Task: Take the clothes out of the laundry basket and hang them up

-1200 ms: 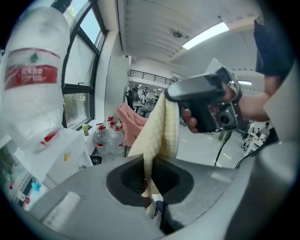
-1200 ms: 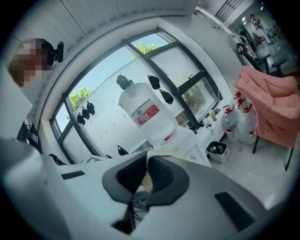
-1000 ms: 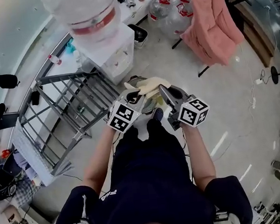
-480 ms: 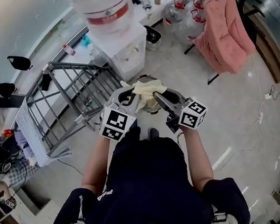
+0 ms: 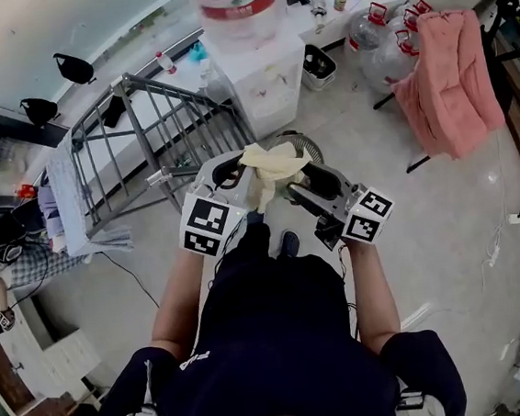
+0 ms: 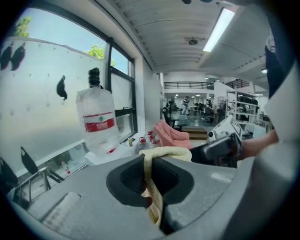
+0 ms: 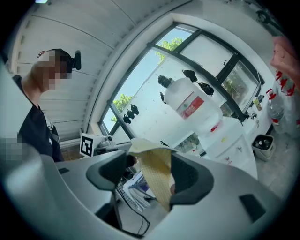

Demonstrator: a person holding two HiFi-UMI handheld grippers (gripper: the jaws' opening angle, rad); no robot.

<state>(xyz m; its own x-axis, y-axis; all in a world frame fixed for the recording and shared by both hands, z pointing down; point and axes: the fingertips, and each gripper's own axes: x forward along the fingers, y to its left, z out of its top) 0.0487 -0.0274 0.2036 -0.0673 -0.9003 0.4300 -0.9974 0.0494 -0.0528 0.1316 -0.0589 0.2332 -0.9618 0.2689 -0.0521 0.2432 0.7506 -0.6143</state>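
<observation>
Floor beside drying rack (image 5: 140,123): yellow cloth (image 5: 269,164) raised, not yet hung. Left tool (image 5: 236,173) clenched on it. Right tool (image 5: 295,189) jaws just opening, cloth loose between them.

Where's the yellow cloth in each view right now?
Head view: cloth at centre.
Left gripper view: lower centre.
Right gripper view: centre, hanging.
Shared landmark: water bottle, top centre in head view, left in left gripper view, upper right in right gripper view.
</observation>
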